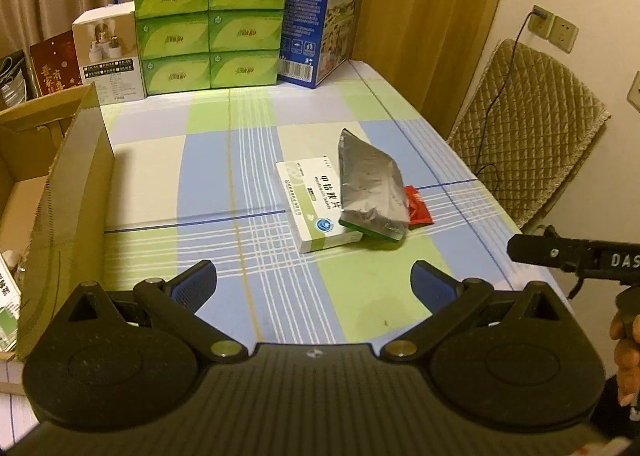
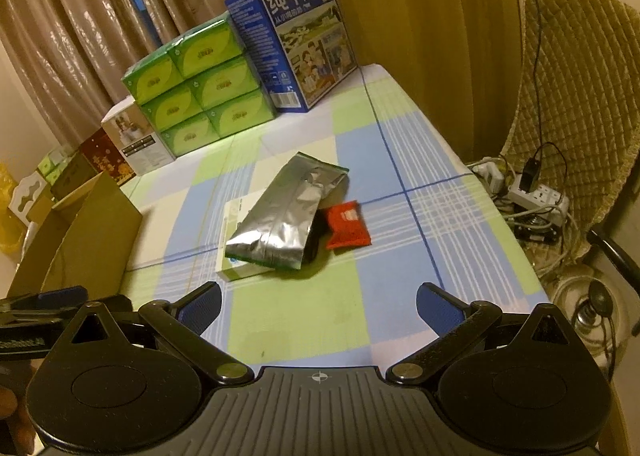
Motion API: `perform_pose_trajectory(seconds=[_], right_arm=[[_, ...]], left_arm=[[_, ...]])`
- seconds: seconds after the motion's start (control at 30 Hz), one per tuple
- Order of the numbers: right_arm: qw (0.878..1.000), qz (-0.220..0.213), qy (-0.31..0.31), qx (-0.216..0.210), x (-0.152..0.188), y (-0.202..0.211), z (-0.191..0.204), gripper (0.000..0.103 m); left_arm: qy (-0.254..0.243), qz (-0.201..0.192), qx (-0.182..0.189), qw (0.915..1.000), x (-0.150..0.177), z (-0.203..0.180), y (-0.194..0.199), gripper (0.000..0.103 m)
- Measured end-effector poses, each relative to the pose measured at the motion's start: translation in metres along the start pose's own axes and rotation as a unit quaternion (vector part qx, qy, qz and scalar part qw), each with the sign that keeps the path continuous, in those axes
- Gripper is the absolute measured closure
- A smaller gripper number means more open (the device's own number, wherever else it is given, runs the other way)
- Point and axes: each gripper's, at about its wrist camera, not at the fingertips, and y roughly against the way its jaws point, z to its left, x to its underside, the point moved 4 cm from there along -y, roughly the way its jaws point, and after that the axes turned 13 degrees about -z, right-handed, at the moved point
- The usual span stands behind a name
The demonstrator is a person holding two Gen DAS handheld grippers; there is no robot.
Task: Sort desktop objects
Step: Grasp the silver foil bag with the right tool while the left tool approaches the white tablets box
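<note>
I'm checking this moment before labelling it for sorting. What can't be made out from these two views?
- Cardboard box interior: left wrist view, hidden by its near wall and cut by the frame edge.
- White medicine box: its right part lies under the silver foil pouch in both views.
- Red packet: print too small to read; the pouch covers part of it in the left wrist view.
- Dark thing under the pouch's right edge, right wrist view: unidentifiable.

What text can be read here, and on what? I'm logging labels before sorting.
"纯牛奶": blue milk carton.
"甲钴胺片": white medicine box.
"DAS", cut off: right gripper's body.
Green tissue packs, red packet, dark red card: print too blurred.
Silver pouch: no text visible.
</note>
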Motion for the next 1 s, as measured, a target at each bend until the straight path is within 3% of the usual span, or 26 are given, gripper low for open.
perform_pose_trajectory(seconds=[0.63, 1.0], right_arm=[[1.000, -0.004, -0.007, -0.028, -0.007, -0.106, 0.019, 0.002], [0.999, 0.010, -0.009, -0.041, -0.009, -0.167, 0.020, 0.002]], left_arm=[[0.006, -0.010, -0.026, 0.9996, 0.020, 0.035, -0.077, 0.001], [0.019, 0.001, -0.015, 0.9997, 0.032, 0.048, -0.110, 0.002]])
